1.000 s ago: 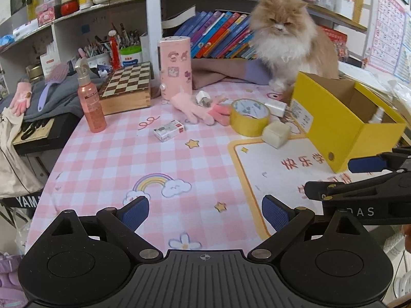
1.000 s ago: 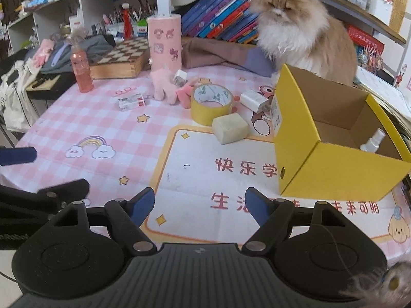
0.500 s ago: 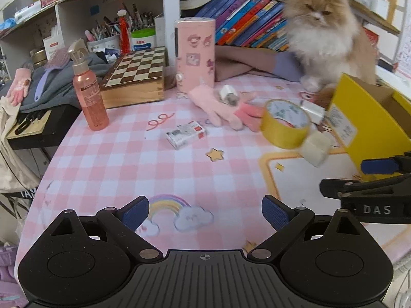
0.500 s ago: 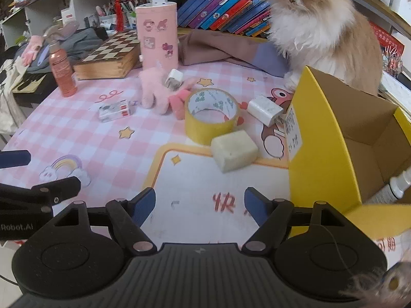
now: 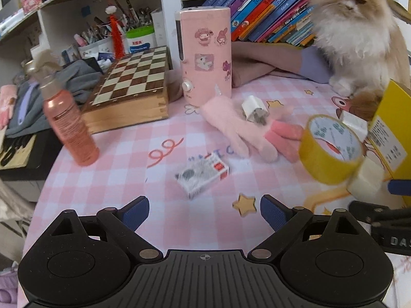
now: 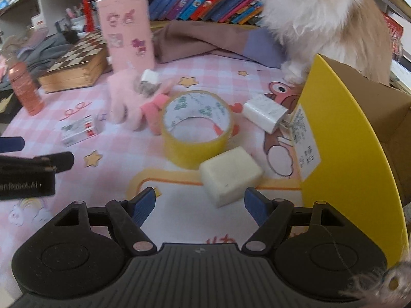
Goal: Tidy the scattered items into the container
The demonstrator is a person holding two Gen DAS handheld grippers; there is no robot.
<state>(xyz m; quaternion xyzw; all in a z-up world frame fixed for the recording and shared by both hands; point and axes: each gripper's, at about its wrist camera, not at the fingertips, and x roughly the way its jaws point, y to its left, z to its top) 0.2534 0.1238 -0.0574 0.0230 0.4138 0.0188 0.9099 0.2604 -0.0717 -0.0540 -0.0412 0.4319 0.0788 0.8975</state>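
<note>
1. The big fluffy cat [image 5: 359,33] sits at the back edge of the table [image 5: 115,179], right behind the yellow box [image 6: 341,138]. It could swat a gripper or step into the box, and that would knock things about.
2. The yellow box stands near the right edge of the table. A bump from the right gripper [image 6: 200,202] could push it off, since the gripper is close beside its wall.
3. The tape roll [image 6: 197,125] touches the cream block [image 6: 231,177]. Grabbing 1 could shove the other away.
4. The pink glove [image 5: 236,131] has a small plug [image 5: 254,107] lying on it. Lifting the glove could tip the plug off.
5. The small card box [image 5: 203,174] lies just ahead of the left gripper [image 5: 205,213]. It is thin and could slide away.
6. Both grippers have their fingers spread apart and hold nothing.
7. The table wears a pink checked cloth with stars. Shelves with books [image 5: 267,12] and pens fill the room behind.
8. A pink bottle [image 5: 69,125] stands near the left edge and could topple.
</note>
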